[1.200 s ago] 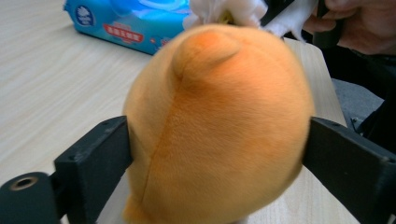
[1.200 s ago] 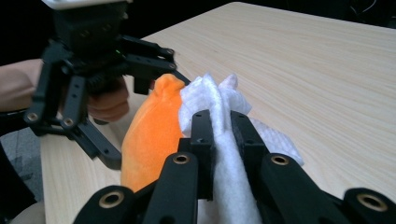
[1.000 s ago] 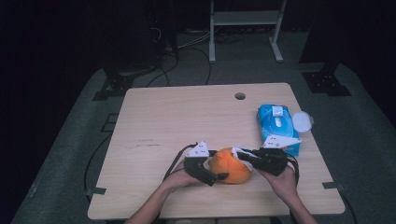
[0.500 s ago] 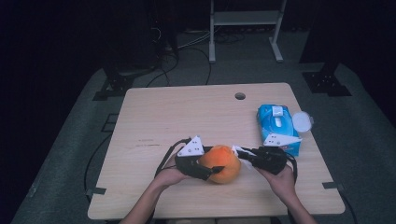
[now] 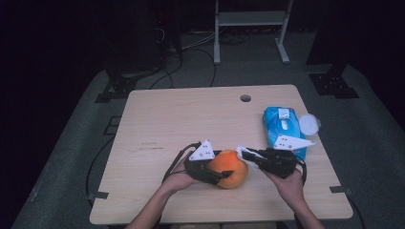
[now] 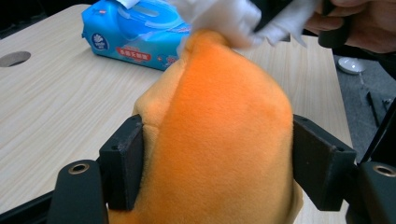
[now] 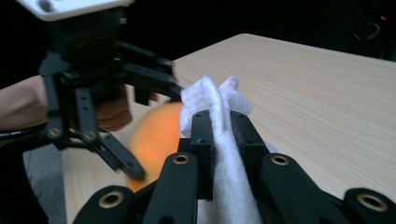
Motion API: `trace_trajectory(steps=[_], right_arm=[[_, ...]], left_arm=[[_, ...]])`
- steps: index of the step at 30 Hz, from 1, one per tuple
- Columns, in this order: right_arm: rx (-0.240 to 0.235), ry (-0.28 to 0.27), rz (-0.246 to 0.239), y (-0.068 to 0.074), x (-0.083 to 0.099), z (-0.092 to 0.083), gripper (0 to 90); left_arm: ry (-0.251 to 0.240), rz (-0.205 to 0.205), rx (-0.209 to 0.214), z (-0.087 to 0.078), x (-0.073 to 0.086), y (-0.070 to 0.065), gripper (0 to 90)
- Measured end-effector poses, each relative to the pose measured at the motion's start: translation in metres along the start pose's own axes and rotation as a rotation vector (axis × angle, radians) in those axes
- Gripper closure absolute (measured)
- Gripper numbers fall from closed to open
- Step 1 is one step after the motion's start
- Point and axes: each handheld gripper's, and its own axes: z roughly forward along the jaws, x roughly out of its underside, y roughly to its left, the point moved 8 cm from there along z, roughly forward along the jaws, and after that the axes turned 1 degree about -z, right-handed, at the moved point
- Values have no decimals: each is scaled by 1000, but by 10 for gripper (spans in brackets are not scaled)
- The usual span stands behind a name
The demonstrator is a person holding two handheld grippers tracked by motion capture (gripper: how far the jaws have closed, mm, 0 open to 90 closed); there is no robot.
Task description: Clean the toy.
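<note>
left gripper [image 6: 210, 158] clamps orange plush [image 6: 219, 135]; right gripper [image 7: 219, 126] pinches white wipe [image 7: 215, 100]

You have a bright orange plush toy [image 6: 224, 140] between the black jaws of your left gripper [image 5: 210, 168] — its plate pale grey. Your right gripper [image 7: 219, 135], black too, pinches a white wipe [image 7: 219, 100]. The wipes pack [image 5: 282, 126] is sky blue with a red-and-white label — the table [image 5: 191, 114] pale wood grain.
</note>
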Motion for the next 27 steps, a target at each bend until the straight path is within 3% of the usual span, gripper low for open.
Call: trace_trajectory(steps=[2, 6, 11, 14, 21, 24, 27], right_arm=[[6, 1, -32, 7, -3, 4, 794], [14, -5, -49, 10, -5, 7, 797], [19, 13, -42, 7, 0, 10, 806], [19, 35, -29, 3, 5, 11, 808], [22, 47, -14, -2, 10, 9, 810], [17, 44, -4, -5, 11, 7, 810], [19, 47, 4, -8, 13, 5, 810]], left_arm=[[12, -7, -13, 2, -1, -2, 272], [16, -9, -21, 5, -2, -5, 272], [21, -3, -19, 7, -2, -6, 251], [2, -18, -8, 4, -4, -2, 190], [-50, -59, 30, -10, -2, 12, 113], [-70, -111, 66, -10, 5, 19, 95], [-70, -143, 132, -1, 17, 17, 88]])
